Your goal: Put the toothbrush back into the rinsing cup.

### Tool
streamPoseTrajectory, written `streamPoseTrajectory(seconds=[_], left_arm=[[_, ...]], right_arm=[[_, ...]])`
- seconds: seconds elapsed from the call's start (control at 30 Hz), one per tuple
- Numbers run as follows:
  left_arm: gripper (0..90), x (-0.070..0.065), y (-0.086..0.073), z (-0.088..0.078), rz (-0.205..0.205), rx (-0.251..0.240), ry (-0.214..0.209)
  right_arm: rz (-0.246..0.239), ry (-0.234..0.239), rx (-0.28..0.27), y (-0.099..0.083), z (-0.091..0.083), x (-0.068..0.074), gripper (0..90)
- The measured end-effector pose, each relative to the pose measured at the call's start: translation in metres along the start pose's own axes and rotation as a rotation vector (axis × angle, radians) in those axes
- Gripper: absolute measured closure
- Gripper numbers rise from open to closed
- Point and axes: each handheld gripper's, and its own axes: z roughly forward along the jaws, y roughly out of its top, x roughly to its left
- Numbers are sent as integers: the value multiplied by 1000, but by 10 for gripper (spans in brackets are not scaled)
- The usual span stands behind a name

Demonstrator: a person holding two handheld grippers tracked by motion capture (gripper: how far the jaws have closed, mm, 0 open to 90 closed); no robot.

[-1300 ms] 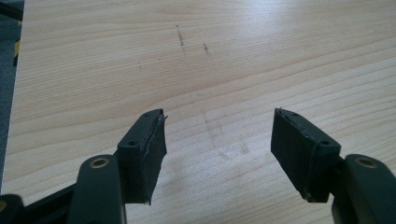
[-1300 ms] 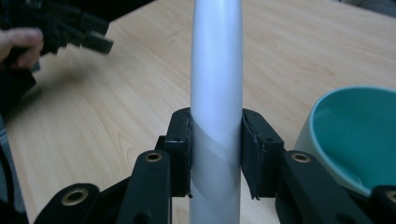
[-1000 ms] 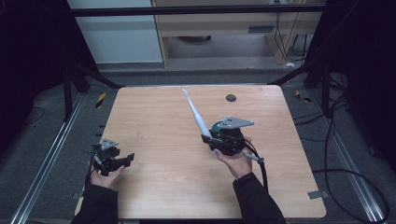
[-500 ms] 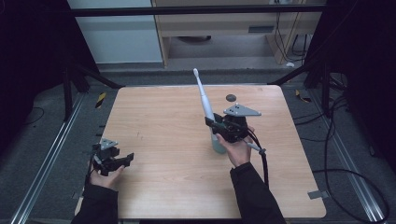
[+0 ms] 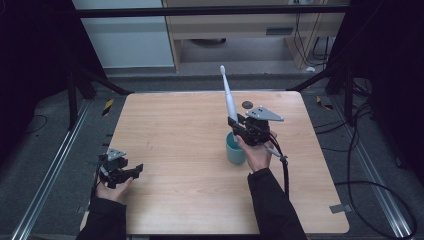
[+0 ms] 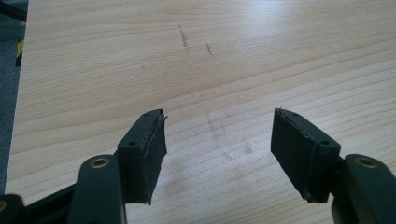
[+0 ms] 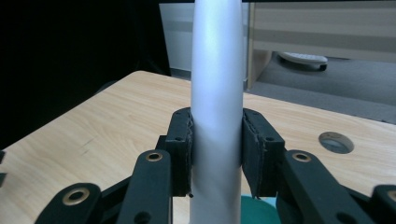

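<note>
1. The light wooden table takes up most of my high view. It is bare except for a small dark round disc near its far edge and the things I am working with.
2. I judge the step in hand to be setting the toothbrush into the cup. The short teal cup stands on the table right of centre, directly below my right claw.
3. That right claw is clenched on the white tapered electric toothbrush. In the right gripper view both pads press the white handle from either side, and the teal rim shows just beneath the jaws.
4. The toothbrush stands nearly upright, its brush head up and tilted slightly left. Its lower end is hidden behind the claw, so I cannot tell if it has entered the cup.
5. The next move, as I read it, calls for a straight descent over the cup mouth, then releasing only once the handle rests inside.
6. My left claw is released with its 2 jaws wide apart, grasping nothing, low over bare wood near the table's near-left corner, well apart from the cup.
</note>
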Motion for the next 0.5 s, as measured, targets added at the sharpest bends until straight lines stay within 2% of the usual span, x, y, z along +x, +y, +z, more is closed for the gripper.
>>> streamPoseTrajectory(seconds=[0.23,0.5], left_arm=[[351,0,0,0,1,-1,0],[350,0,0,0,2,-1,1]], right_arm=[[5,-28,9,-4,6,-7,662],[26,-52,17,-19,11,-18,662]])
